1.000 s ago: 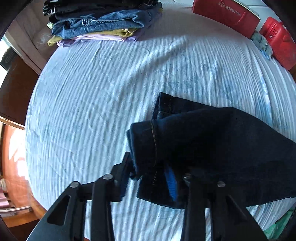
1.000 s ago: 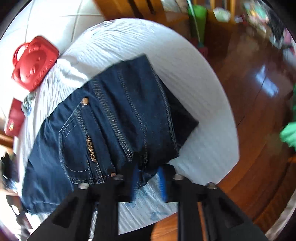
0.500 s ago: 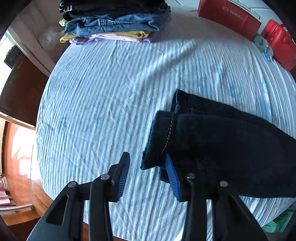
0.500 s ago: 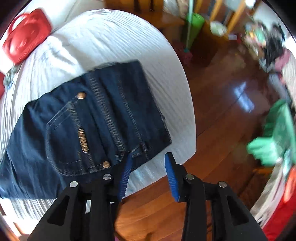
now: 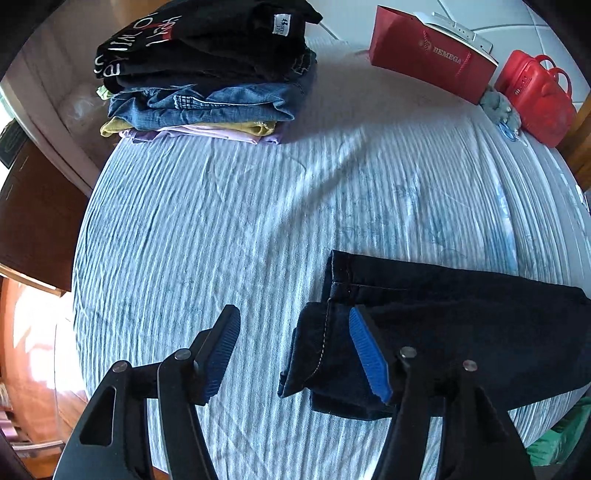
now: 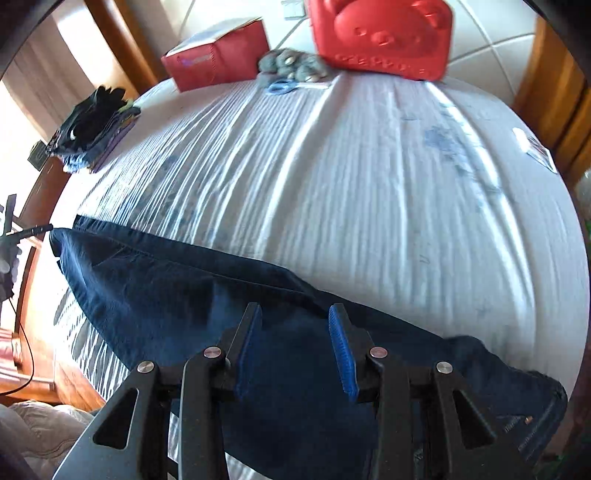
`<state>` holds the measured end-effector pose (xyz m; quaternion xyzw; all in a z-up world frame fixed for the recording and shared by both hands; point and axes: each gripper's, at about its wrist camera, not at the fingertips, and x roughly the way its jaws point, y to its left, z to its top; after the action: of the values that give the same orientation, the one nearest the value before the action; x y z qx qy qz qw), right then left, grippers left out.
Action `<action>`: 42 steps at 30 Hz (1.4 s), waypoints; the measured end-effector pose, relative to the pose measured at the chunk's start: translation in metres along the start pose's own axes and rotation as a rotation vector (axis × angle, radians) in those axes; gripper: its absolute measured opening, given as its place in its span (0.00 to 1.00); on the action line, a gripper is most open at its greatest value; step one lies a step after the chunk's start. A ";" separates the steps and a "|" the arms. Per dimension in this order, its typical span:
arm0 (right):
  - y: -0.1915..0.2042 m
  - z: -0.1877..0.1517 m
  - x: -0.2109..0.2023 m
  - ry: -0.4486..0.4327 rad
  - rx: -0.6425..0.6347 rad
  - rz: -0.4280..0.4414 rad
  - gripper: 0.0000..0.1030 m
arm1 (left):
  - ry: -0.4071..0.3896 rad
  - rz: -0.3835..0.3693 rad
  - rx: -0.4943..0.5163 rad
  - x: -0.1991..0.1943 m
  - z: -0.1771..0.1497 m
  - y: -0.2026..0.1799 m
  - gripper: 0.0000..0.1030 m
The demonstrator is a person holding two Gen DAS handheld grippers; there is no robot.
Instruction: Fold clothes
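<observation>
Dark blue jeans lie folded lengthwise on the light blue striped sheet, near the bed's front edge. My left gripper hovers over the leg hems with its jaws opening. The hem lies loose under the gap, close to the right blue pad, and neither pad presses on it. In the right wrist view the jeans stretch from left to lower right. My right gripper hangs over their middle, open, with only flat denim below its fingers.
A stack of folded clothes sits at the far left corner of the bed. At the far side stand a red paper bag, a grey soft toy and a red bear-faced case. Wooden floor lies beyond the left and front edges.
My left gripper has let go of the jeans' hem, opened wide and lifted a little. The right gripper released the waistband end, opened, rolled and swung across to above the middle of the jeans.
</observation>
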<state>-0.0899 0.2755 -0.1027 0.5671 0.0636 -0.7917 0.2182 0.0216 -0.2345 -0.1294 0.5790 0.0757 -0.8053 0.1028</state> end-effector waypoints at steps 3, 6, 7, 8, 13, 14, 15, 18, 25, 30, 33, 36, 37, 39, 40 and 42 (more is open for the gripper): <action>0.019 0.001 0.023 0.054 0.000 -0.015 0.37 | 0.020 -0.039 0.042 0.016 0.003 0.003 0.73; 0.026 -0.007 0.048 0.114 0.026 -0.028 0.48 | 0.030 -0.099 0.079 0.027 0.001 -0.003 0.73; 0.029 -0.011 0.054 0.135 0.026 -0.032 0.50 | 0.043 -0.112 0.093 0.032 -0.001 -0.007 0.73; 0.031 -0.016 0.060 0.155 0.025 -0.035 0.55 | 0.058 -0.124 0.106 0.036 -0.003 -0.011 0.73; 0.040 -0.025 0.072 0.178 0.004 -0.093 0.48 | 0.093 -0.097 0.170 0.048 -0.015 -0.035 0.31; 0.041 -0.024 0.070 0.167 0.005 -0.099 0.34 | 0.070 -0.070 0.190 0.044 -0.016 -0.041 0.27; 0.042 -0.024 0.067 0.155 0.007 -0.106 0.16 | 0.026 -0.040 0.223 0.035 -0.016 -0.048 0.24; 0.045 -0.029 0.036 0.017 0.014 -0.169 0.00 | -0.209 0.081 0.290 -0.012 -0.021 -0.065 0.23; 0.013 -0.054 0.018 -0.052 0.131 -0.187 0.02 | -0.338 0.165 0.273 -0.026 -0.018 -0.053 0.44; 0.001 -0.054 0.017 -0.056 0.194 -0.161 0.14 | -0.170 0.116 0.091 0.007 -0.005 -0.014 0.53; -0.005 -0.055 0.005 -0.069 0.212 -0.179 0.40 | -0.160 0.096 0.081 0.005 -0.009 -0.012 0.55; -0.019 -0.064 -0.014 -0.095 0.256 -0.193 0.44 | -0.159 0.086 0.088 0.005 -0.011 -0.016 0.56; -0.026 -0.068 -0.019 -0.102 0.280 -0.190 0.44 | -0.160 0.074 0.084 0.006 -0.011 -0.017 0.56; -0.037 -0.076 -0.026 -0.106 0.317 -0.189 0.44 | -0.148 0.058 0.077 0.009 -0.011 -0.021 0.56; -0.041 -0.080 -0.027 -0.102 0.329 -0.192 0.44 | -0.141 0.059 0.079 0.011 -0.009 -0.024 0.56; -0.050 -0.085 -0.029 -0.096 0.348 -0.202 0.44 | -0.127 0.072 0.086 0.015 -0.008 -0.027 0.57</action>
<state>-0.0286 0.3578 -0.1128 0.5484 -0.0281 -0.8348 0.0389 0.0178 -0.2077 -0.1466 0.5329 0.0136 -0.8387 0.1115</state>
